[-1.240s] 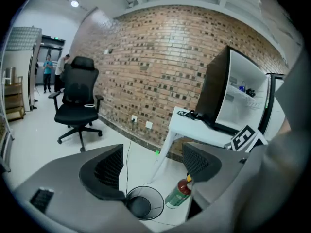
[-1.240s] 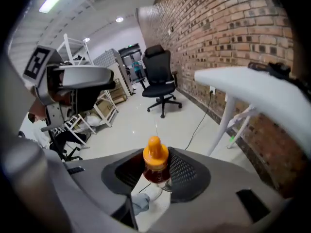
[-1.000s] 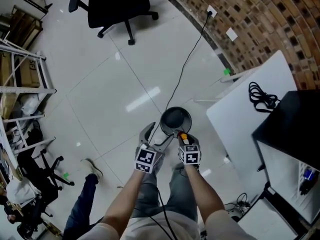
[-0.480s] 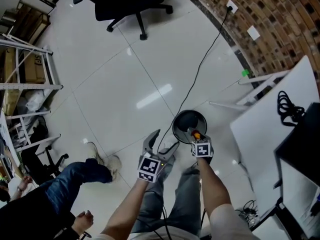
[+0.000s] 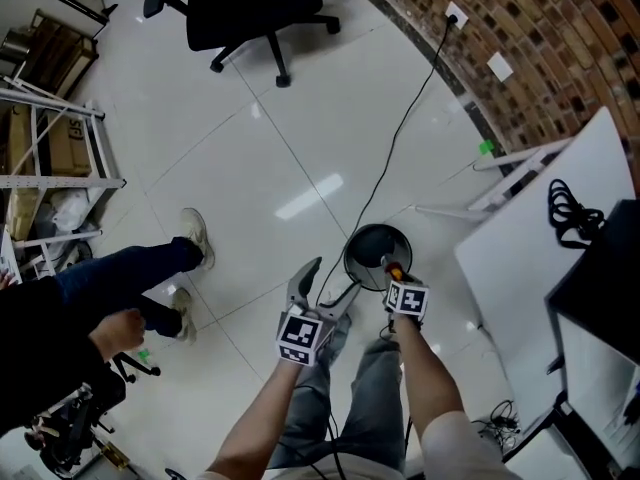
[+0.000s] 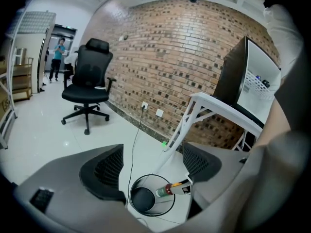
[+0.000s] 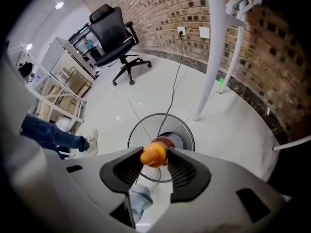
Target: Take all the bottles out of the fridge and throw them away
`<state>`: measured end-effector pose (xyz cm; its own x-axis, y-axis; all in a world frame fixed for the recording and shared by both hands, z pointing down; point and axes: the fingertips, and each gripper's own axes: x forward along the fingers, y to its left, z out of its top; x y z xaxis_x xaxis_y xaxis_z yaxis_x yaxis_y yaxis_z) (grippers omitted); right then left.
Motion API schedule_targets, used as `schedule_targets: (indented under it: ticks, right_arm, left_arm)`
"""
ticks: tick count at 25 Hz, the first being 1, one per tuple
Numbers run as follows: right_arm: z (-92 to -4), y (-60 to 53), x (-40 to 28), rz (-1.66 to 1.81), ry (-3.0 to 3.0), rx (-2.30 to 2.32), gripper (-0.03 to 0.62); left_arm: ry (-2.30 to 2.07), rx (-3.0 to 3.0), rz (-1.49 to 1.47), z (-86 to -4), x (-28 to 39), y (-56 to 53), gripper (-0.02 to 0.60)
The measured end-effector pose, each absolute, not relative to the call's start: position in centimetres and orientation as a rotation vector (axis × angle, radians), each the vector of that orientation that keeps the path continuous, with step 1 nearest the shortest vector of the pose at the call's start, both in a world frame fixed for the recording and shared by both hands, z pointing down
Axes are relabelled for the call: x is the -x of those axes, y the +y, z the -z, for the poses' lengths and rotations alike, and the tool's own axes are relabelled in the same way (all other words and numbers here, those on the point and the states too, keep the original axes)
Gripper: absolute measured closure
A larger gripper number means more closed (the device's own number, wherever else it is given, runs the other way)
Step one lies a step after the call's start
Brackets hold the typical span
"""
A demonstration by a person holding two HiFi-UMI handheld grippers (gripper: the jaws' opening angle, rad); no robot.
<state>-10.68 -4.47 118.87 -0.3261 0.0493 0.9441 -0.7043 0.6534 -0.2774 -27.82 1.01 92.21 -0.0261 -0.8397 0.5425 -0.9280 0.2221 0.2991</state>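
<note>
A bottle with an orange cap [image 7: 153, 154] sits between the pads of my right gripper [image 7: 155, 157], which press on it while the jaws are opening. It hangs right over the black wire bin [image 7: 144, 128] on the floor. In the head view the right gripper [image 5: 391, 266] and the bottle [image 5: 395, 272] are above the bin [image 5: 349, 258]. My left gripper [image 5: 323, 285] is beside the bin's left, open and empty. From the left gripper view, the bottle [image 6: 169, 189] shows above the bin [image 6: 161, 209] between the open jaws [image 6: 150, 165].
The white table [image 5: 530, 238] carries a black fridge [image 5: 605, 258] at the right, close to the bin. A black cable [image 5: 392, 153] runs from the bin to the brick wall. An office chair [image 5: 250, 8] stands far off. A person's legs [image 5: 120, 278] and metal shelves [image 5: 50, 168] are left.
The right gripper stays above the bin with the bottle. The person at the left has walked, their legs and shoes shifting up the floor. The head view has shifted slightly.
</note>
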Motion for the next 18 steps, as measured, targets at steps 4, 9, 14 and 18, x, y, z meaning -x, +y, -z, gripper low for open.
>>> schedule_targets:
  ticks: [4,9,14,18]
  right_arm:
    - [-118.3,-5.0,11.3,-0.836,-1.781,-0.543,0.405]
    - [-116.4,-4.1,15.9,-0.816,-1.936,-0.364,0.186]
    - [-113.0,-4.7,16.1,-0.846,-1.965,-0.380,0.186]
    - [-107.0,-3.8,15.7,-0.902,-2.038,-0.395,0.186]
  left_arm:
    - [-1.866,-1.636,-0.193,-91.9,27.2,1.1,0.213]
    - [-1.873,-1.626,-0.186,-91.6,27.4,1.2,0.213]
    - [-1.882,-1.625,-0.170,-89.7,27.6,0.0,0.209]
    - [-1.889,-1.649,-0.165,-85.9,27.5,-0.3,0.209]
